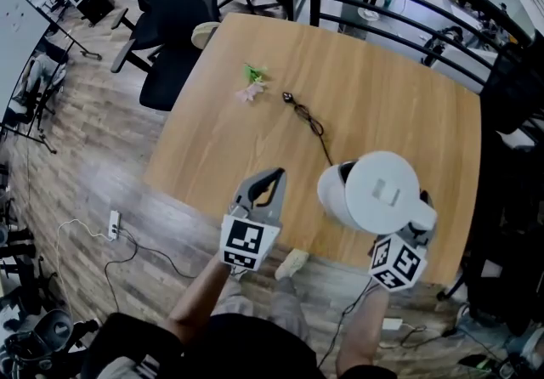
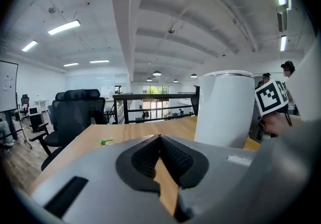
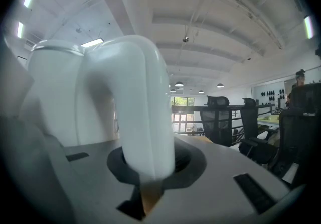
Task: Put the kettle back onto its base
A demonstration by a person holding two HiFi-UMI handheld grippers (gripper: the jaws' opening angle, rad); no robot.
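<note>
Right gripper (image 3: pixel 148 168) is clamped on the handle (image 3: pixel 145 112) of the white kettle (image 1: pixel 381 190). The kettle is upright near the tabletop's (image 1: pixel 382 88) near edge, toward the right corner, where the black cord (image 1: pixel 310 122) ends. Left gripper (image 1: pixel 269 182) has its jaws closed and empty, just left of the kettle.

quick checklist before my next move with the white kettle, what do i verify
1. Grip: ok. The right gripper has its jaws closed on the curved handle of the white plastic kettle.
2. Kettle upright: ok, judging by the left gripper view.
3. Base in sight: cannot tell. The thin black cord on the wooden table runs to the kettle's foot, and the kettle hides what lies there.
4. Kettle seated on its base: cannot tell.
5. Left gripper clear: ok. Its jaws are together with nothing between them, and it is beside the kettle, not touching it.
</note>
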